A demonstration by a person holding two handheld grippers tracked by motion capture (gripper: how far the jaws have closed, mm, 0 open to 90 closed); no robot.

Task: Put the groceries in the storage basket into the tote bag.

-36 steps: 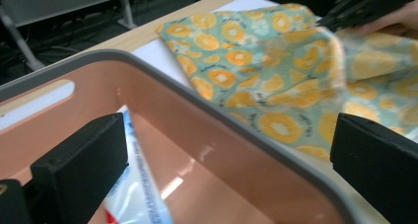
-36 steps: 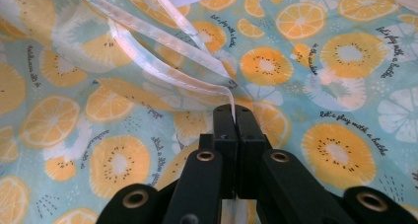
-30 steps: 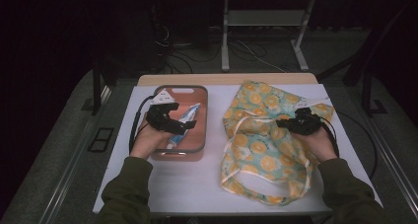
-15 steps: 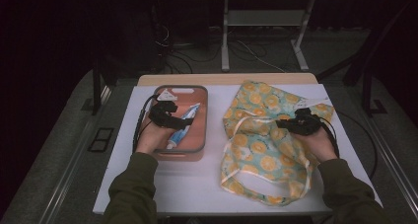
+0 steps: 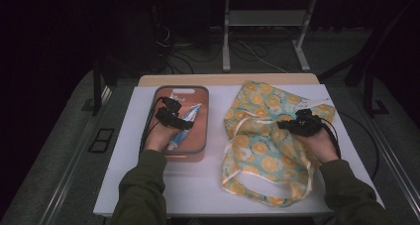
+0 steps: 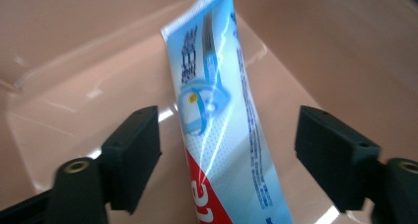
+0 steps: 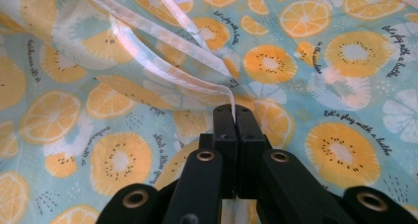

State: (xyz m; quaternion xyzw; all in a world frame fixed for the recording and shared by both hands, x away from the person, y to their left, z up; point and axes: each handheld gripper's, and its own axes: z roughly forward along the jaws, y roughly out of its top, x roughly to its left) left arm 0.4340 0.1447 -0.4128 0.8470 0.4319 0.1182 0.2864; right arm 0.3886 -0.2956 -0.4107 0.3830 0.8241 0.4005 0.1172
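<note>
Left of centre in the high view, the left gripper (image 5: 174, 117) hangs low over the pink tray (image 5: 200, 150). Its jaws have just been closing and now straddle the toothpaste tube (image 6: 222, 130) lying slantwise on the tray floor — the pads stand clear of it on both sides. Over at the right of the frame, the right gripper (image 5: 296, 125) is clamped tight on the pale strap (image 7: 167, 36) of the orange-print fabric bag (image 5: 267, 150) — spread flat on the white table (image 5: 163, 185).

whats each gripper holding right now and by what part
Right gripper pinches the fruit-print bag by its white strap. Left gripper, fingers closing, straddles the toothpaste tube, not yet gripping.
</note>
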